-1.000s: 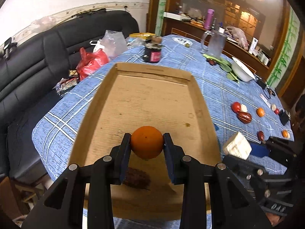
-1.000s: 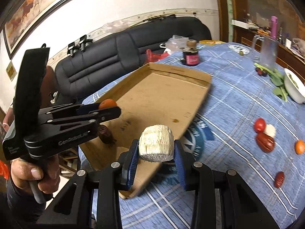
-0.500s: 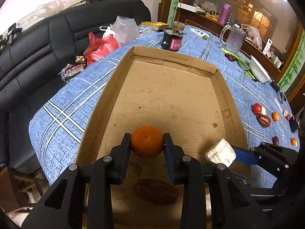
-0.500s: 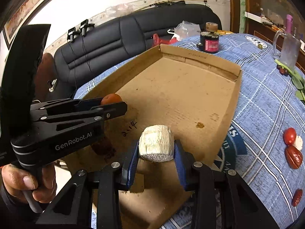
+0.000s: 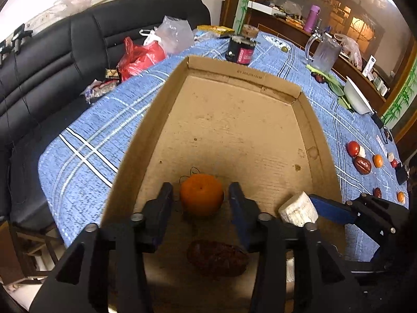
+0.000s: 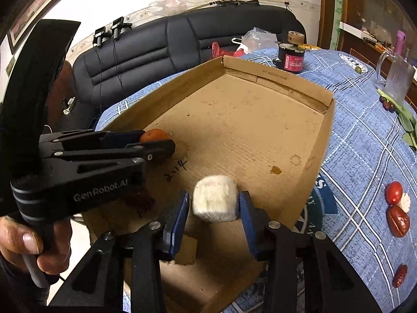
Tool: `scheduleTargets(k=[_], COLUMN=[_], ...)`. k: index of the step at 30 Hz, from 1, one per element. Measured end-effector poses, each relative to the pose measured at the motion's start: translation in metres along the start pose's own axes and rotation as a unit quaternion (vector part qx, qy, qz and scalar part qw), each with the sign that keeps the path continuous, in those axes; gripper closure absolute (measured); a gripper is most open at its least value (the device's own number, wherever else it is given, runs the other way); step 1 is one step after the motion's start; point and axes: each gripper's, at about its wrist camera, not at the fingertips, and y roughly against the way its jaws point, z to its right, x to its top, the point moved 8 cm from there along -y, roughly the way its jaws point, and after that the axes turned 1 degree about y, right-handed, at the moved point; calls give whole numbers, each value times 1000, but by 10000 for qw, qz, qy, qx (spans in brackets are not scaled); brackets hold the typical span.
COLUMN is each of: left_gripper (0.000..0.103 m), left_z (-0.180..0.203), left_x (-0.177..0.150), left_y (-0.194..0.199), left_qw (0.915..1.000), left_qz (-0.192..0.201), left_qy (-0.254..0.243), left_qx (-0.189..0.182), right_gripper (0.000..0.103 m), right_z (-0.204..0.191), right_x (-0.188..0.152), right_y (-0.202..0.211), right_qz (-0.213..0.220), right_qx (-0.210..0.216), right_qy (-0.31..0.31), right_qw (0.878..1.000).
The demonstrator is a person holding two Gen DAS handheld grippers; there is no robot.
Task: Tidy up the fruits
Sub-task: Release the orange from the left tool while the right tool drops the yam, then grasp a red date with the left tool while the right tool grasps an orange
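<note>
A shallow cardboard tray lies on the blue checked tablecloth. My left gripper is open over the tray's near end; the orange rests on the tray floor between the fingers, with gaps on both sides. A dark red date lies in the tray just below it. My right gripper has opened around a white fibrous chunk, which looks blurred and loose between the blue pads. The right gripper also shows in the left wrist view, over the tray's right side.
Several red dates and small oranges lie on the cloth right of the tray. A dark jar, a glass mug and a white bowl stand beyond. Plastic bags and a black sofa are at the left.
Both grippers moved further over the tray and lowered. The left jaws opened and let go of the orange. The right jaws widened around the white chunk.
</note>
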Motion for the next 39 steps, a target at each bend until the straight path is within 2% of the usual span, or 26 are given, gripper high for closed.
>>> scheduleTargets(k=[7, 14, 26, 27, 29, 39], left_gripper=[56, 56, 56, 55, 43, 42], left_z=[12, 39, 87, 90, 97, 150], left_x=[5, 5, 0, -2, -3, -13], left_y=[21, 36, 40, 41, 41, 40], left_qw=[9997, 9989, 9969, 9967, 9963, 9917], left_qz=[213, 333, 287, 280, 290, 203], left_qy=[-95, -313, -650, -670, -711, -1046], left_qx=[-33, -141, -345, -370, -396, -714], right_gripper=[59, 59, 59, 59, 59, 58], right_z=[11, 35, 93, 97, 107, 165], right_x=[-5, -17, -51, -53, -60, -99], right_y=[32, 66, 94, 96, 102, 119], right_qz=[239, 501, 559, 569, 587, 558], right_qx=[74, -23, -345, -373, -441, -796], right_qy=[-215, -514, -1074, -1105, -1190, -1707], right_qw=[9995, 9974, 9920, 9915, 9902, 9805])
